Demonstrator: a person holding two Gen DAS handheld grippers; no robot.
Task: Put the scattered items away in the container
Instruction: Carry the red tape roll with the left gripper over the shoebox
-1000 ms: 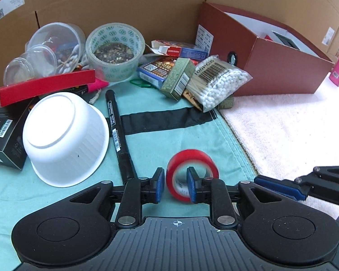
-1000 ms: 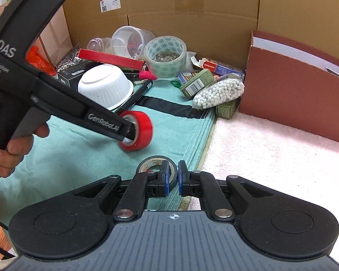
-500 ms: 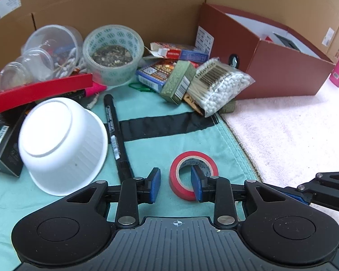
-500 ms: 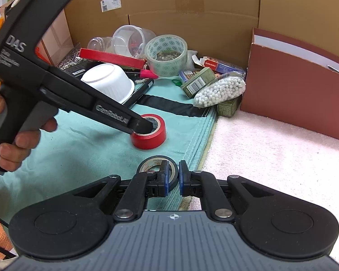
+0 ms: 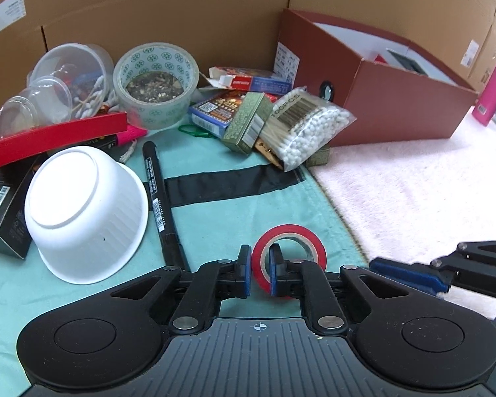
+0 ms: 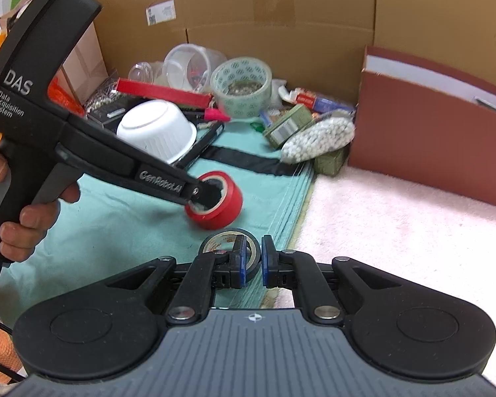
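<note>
Red tape roll (image 5: 289, 258) wall pinched between left hand-held gripper (image 5: 258, 273) fingers.

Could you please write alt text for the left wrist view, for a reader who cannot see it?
The left gripper pinches the wall of a red tape roll on a teal cloth. Left lies an upturned white bowl and a black marker; behind, clutter and an open red-brown box.
</note>
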